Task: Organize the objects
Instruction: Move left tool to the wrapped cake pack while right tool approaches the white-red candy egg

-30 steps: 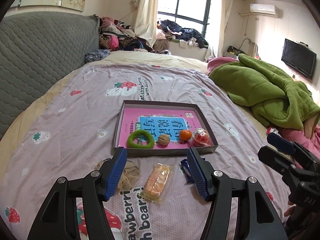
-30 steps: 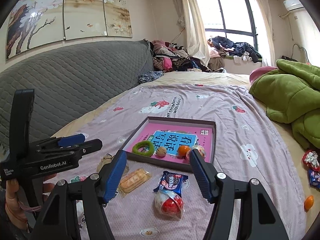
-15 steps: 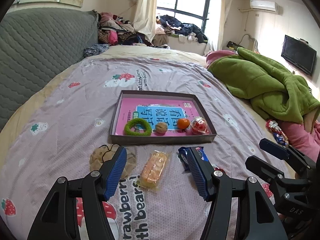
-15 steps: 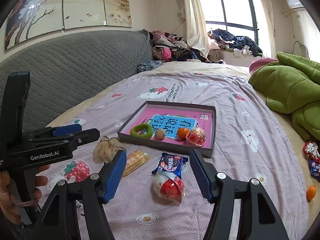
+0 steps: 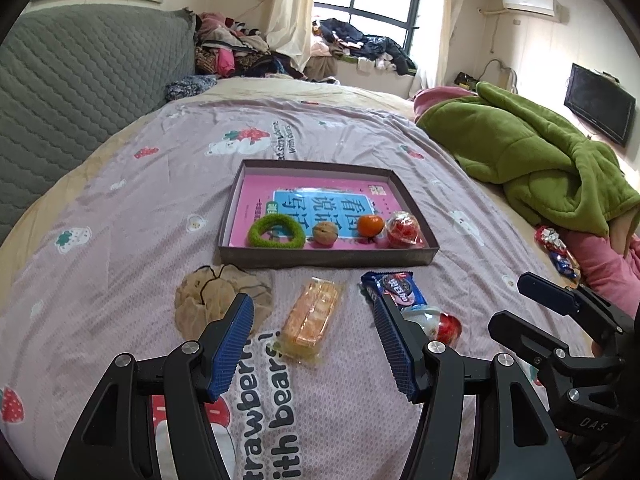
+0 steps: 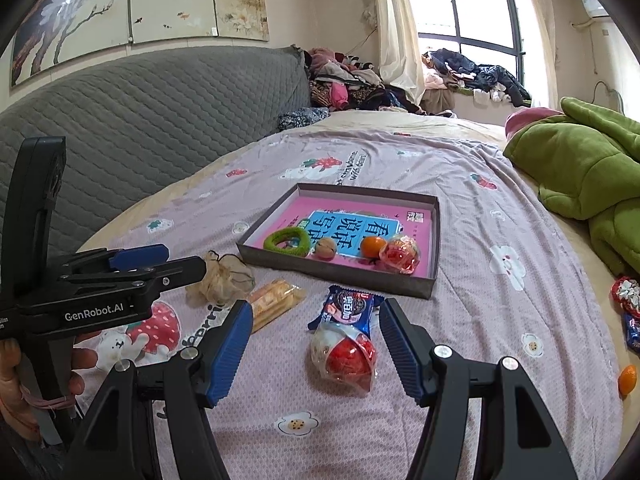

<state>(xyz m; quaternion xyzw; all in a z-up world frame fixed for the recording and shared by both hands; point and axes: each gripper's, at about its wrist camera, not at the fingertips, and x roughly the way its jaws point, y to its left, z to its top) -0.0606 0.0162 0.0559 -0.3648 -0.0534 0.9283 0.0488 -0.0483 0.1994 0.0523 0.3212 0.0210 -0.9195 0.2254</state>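
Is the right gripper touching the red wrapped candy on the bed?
Apart. In the right wrist view, the right gripper is open, and bedsheet shows between each finger and the red wrapped candy.

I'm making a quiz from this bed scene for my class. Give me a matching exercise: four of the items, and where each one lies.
Items:
1. green ring
2. orange cracker pack
3. blue cookie packet
4. red candy ball

Places:
A. on the sheet, ahead of the open left gripper
B. inside the tray, near-left corner
C. on the sheet, between the open right gripper's fingers
D. on the sheet, between candy ball and tray

Pairs: 1-B, 2-A, 3-D, 4-C
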